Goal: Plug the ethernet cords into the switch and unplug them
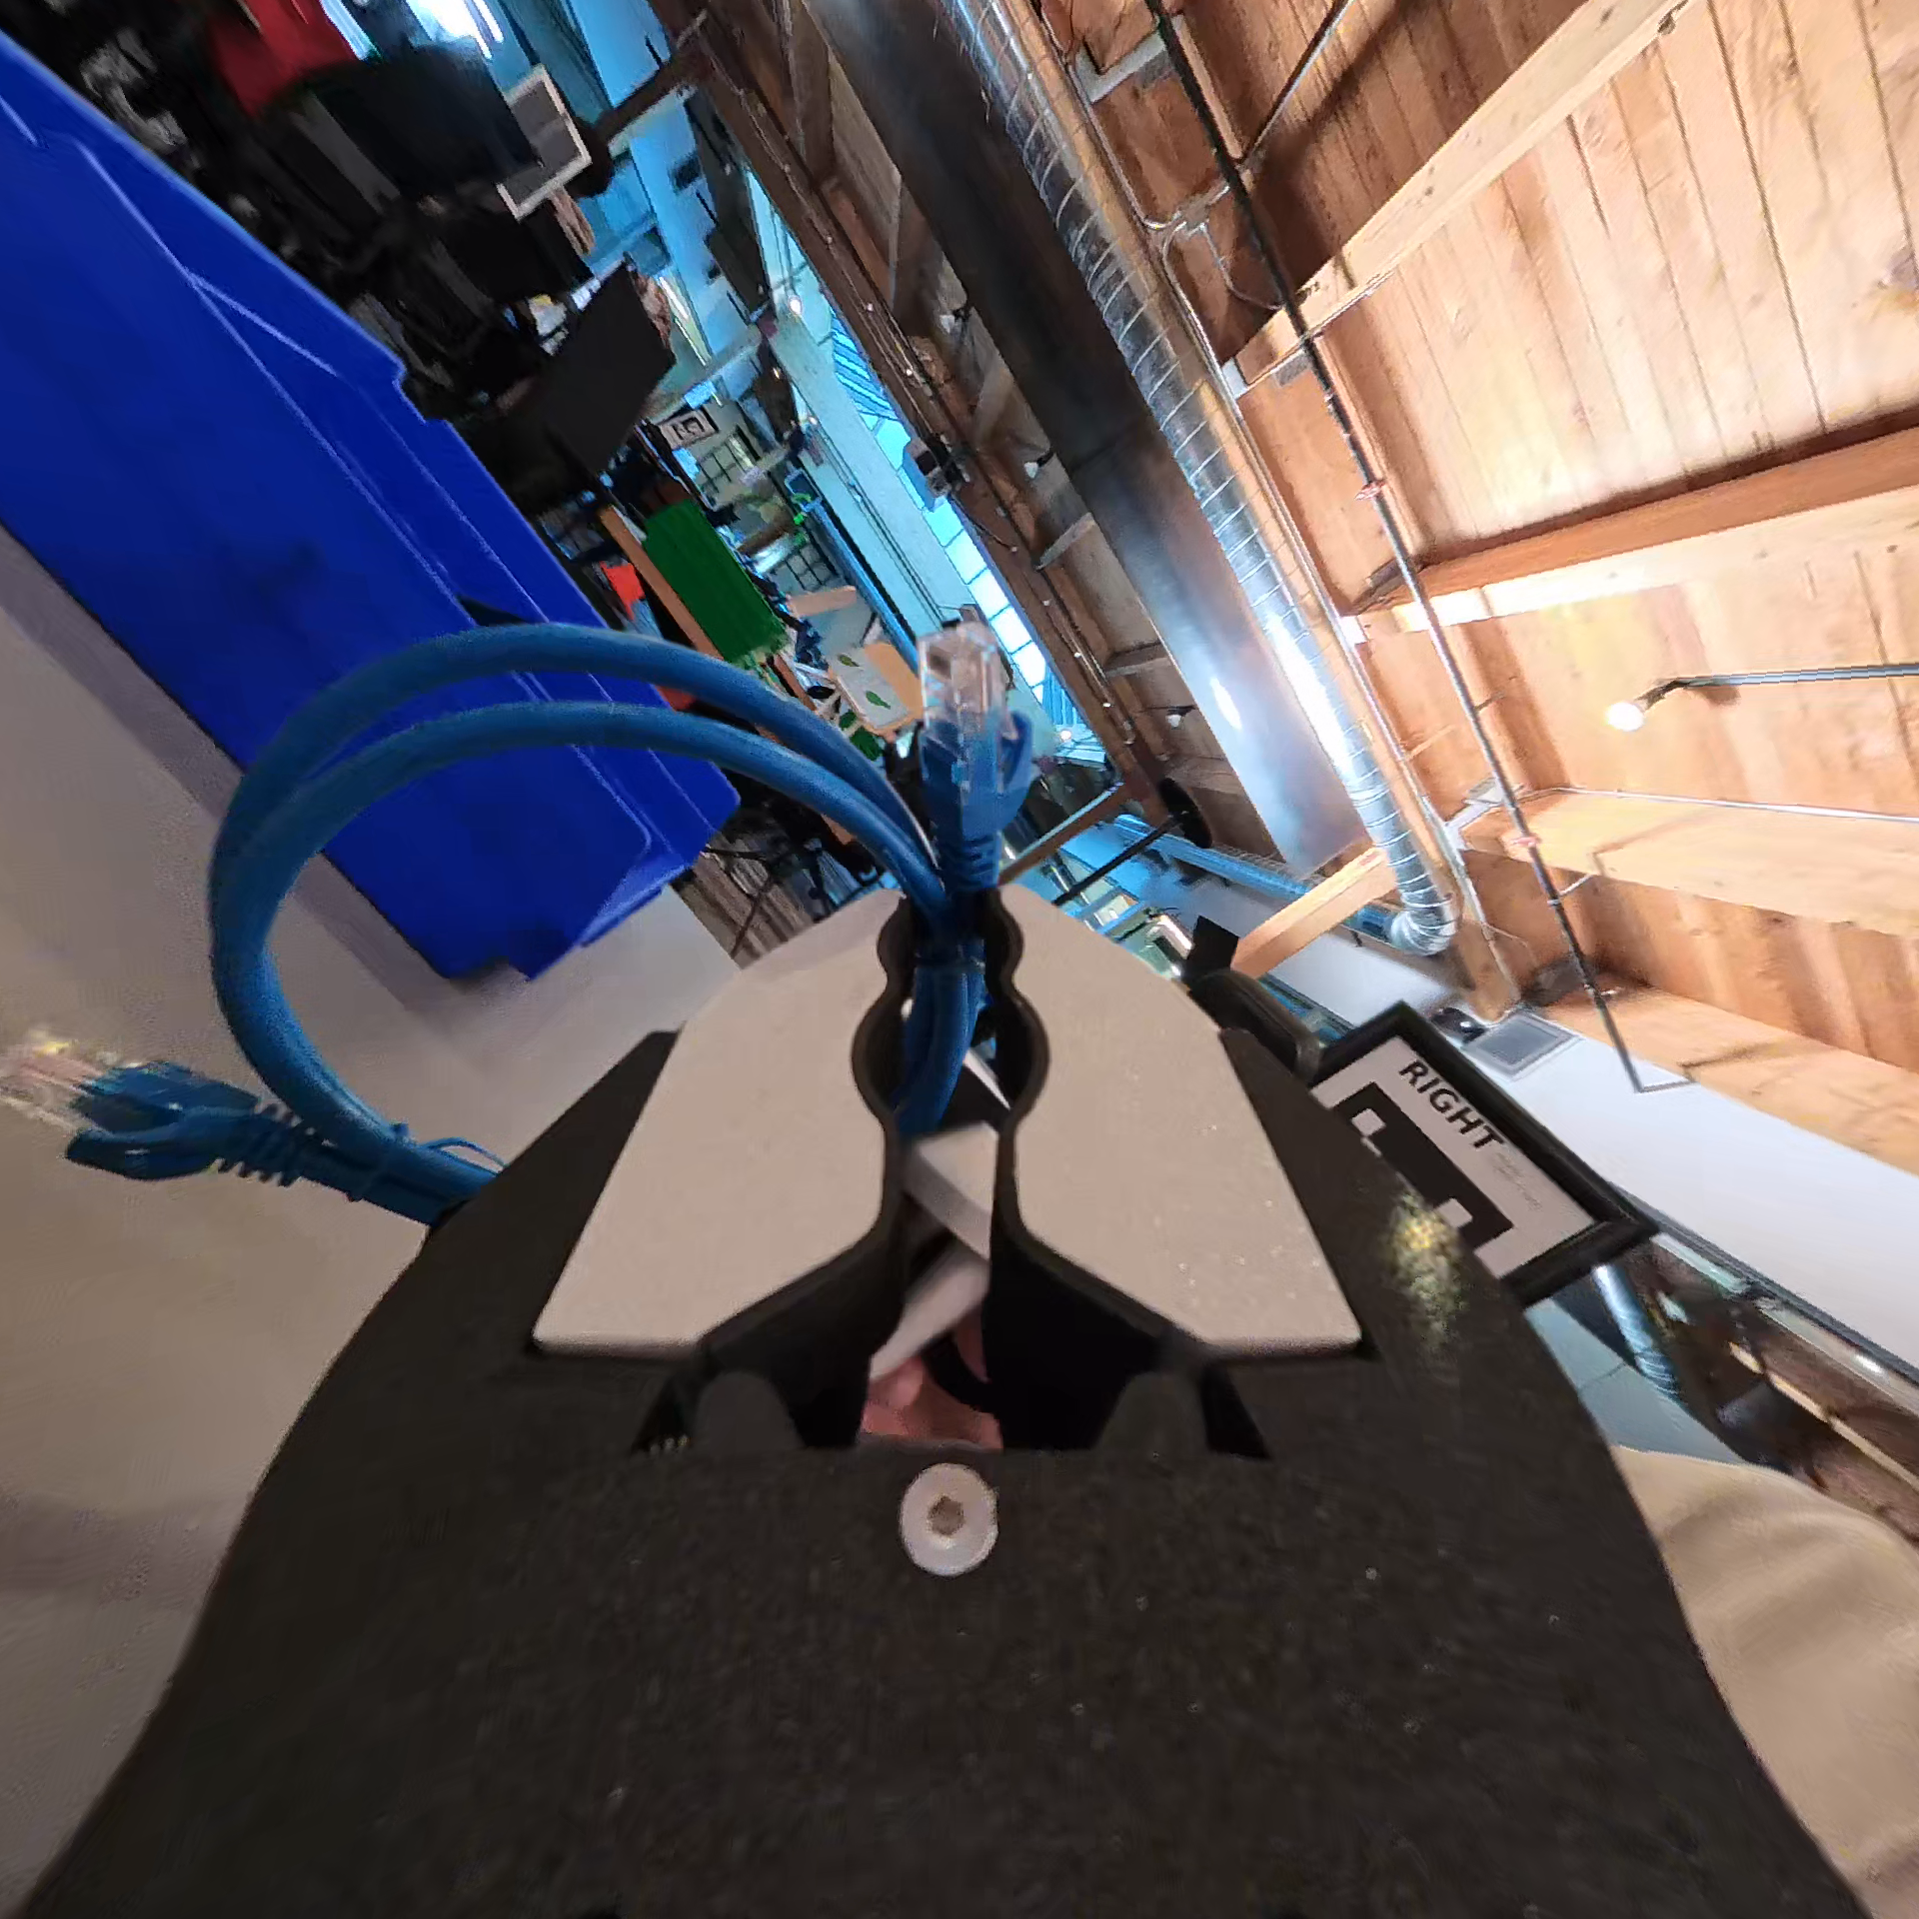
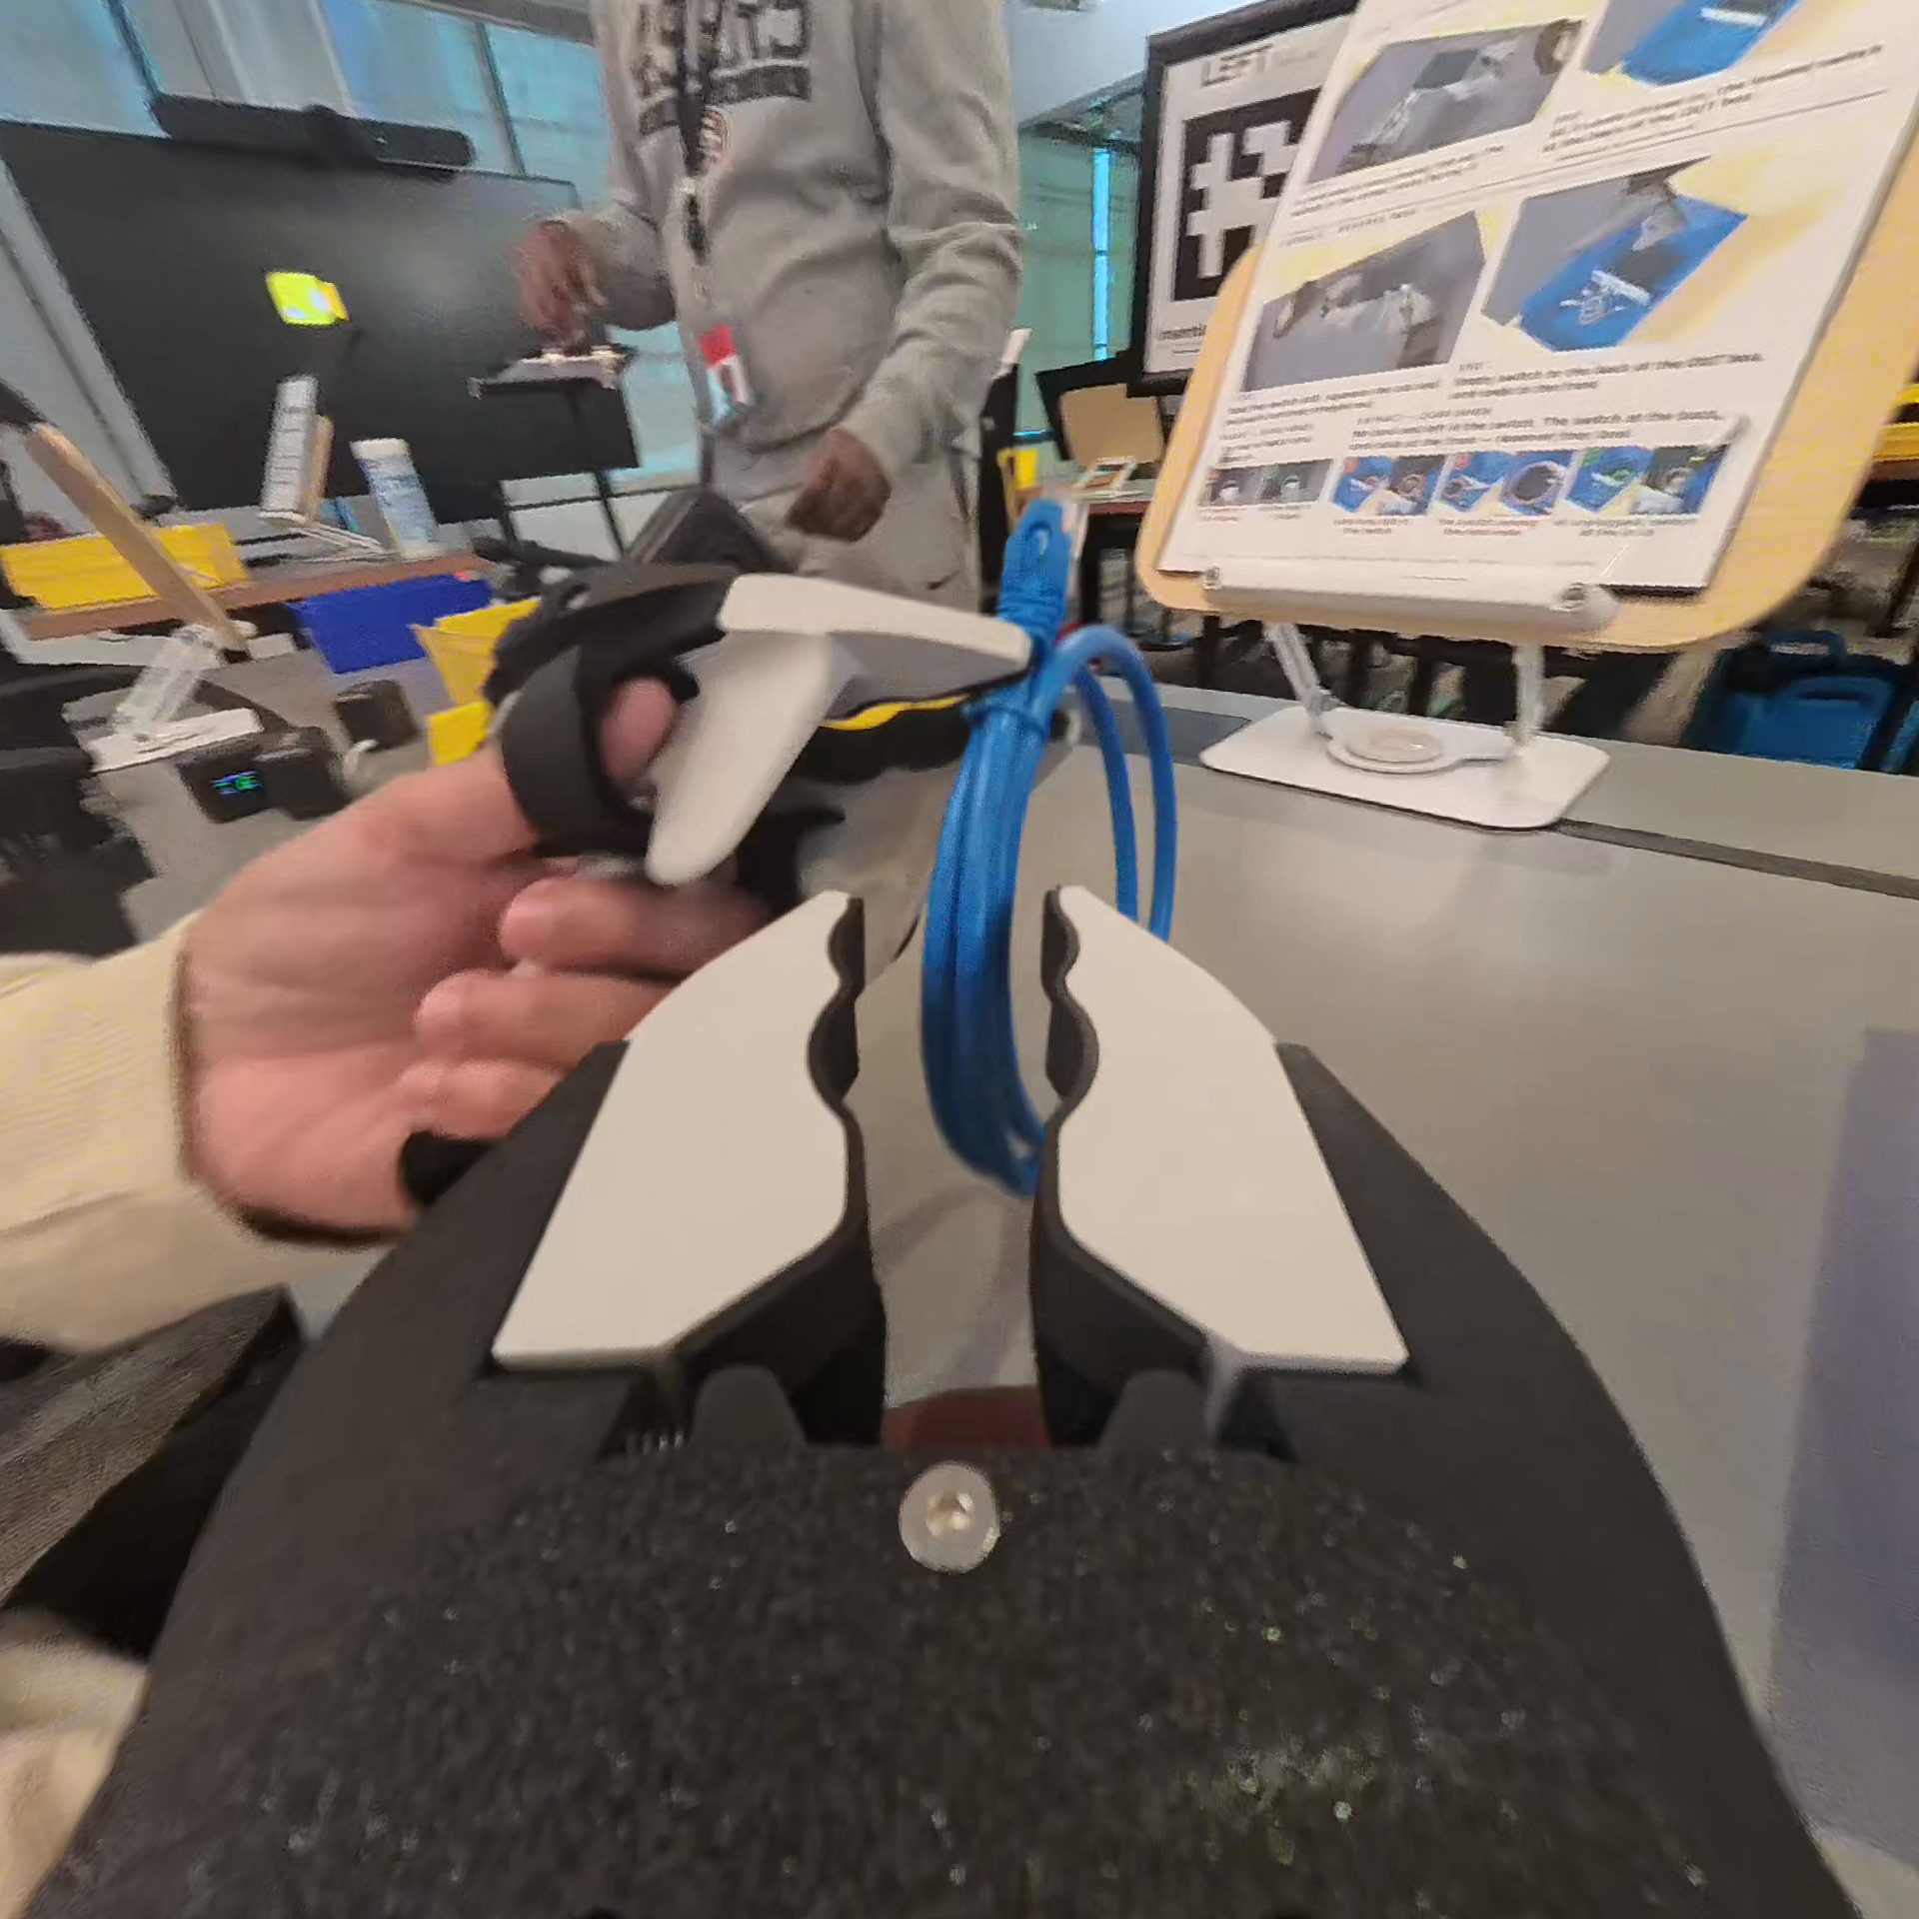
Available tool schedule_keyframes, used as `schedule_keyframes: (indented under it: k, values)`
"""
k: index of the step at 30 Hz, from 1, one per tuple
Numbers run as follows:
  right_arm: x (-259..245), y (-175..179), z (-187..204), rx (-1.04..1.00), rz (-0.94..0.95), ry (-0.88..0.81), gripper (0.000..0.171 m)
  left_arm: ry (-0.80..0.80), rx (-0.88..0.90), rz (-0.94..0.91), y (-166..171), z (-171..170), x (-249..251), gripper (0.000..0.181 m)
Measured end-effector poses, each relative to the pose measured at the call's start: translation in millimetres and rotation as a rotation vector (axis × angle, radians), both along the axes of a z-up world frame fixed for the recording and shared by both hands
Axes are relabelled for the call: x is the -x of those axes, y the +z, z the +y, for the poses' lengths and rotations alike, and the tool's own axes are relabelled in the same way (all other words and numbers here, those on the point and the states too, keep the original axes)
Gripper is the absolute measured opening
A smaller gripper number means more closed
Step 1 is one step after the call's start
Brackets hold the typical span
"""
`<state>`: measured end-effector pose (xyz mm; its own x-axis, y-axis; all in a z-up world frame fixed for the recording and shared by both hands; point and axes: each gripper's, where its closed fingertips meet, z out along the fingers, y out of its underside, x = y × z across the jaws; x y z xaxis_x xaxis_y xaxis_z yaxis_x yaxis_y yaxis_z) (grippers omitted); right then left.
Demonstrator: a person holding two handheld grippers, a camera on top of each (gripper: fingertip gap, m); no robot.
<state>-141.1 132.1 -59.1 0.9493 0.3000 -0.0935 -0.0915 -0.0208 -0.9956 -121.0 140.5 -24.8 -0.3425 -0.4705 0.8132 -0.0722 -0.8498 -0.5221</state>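
The blue ethernet cord (image 1: pixel 436 727) is coiled into a small bundle and pinched where its strands bunch together by the left gripper (image 1: pixel 947 914), whose fingers are closed tight on it. One clear plug (image 1: pixel 961 680) stands up just past the fingertips; the other plug (image 1: pixel 52 1075) trails low at the left, blurred and partly cut off by the frame edge. From the right wrist view the same coil (image 2: pixel 987 914) hangs from the left gripper (image 2: pixel 1023 654) above the grey table (image 2: pixel 1506 1038), its lower loop dropping into the gap of the right gripper (image 2: pixel 950 924), whose fingers stand apart and grip nothing (whether the cord brushes the right-hand finger is hard to tell). No switch can be made out. A blue bin (image 1: pixel 260 498) sits on the table; behind it the workshop is tilted and dim. An instruction sheet on a stand (image 2: pixel 1506 312) rests farther back, and a person in a grey sweatshirt (image 2: pixel 820 208) stands beyond.
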Motion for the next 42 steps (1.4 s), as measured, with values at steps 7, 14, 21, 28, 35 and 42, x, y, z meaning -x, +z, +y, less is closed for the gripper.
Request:
schedule_keyframes:
  k: [7, 14, 21, 28, 35, 42]
  values:
    - [-18.6, -8.1, 10.9, 0.05, -0.169, -0.096, 0.011, 0.007, -0.108, 0.159, -28.2, 7.2, 12.4, 0.023]
    - [-55.4, -36.4, 42.8, 0.242, -0.814, -0.175, 0.012, 0.134, -0.505, 0.534, -86.6, 23.9, 97.2, 0.038]
    - [-32.5, -134.0, 53.8, 0.507, -1.052, -0.041, 0.013, 0.293, -0.769, 0.752, -132.1, 18.9, 183.4, 0.032]
    - [-17.3, -124.5, 33.2, 0.559, -0.663, 0.047, 0.037, 0.402, -0.809, 0.732, -120.3, 35.3, 199.1, 0.047]
    - [18.2, -96.9, -13.9, 0.392, -0.158, 0.202, 0.032, 0.447, -0.796, 0.568, -86.4, 60.1, 203.8, 0.063]
    - [20.7, -82.0, -15.3, 0.31, -0.097, 0.272, 0.031, 0.273, -1.053, 0.674, -28.8, 176.8, 234.0, 0.059]
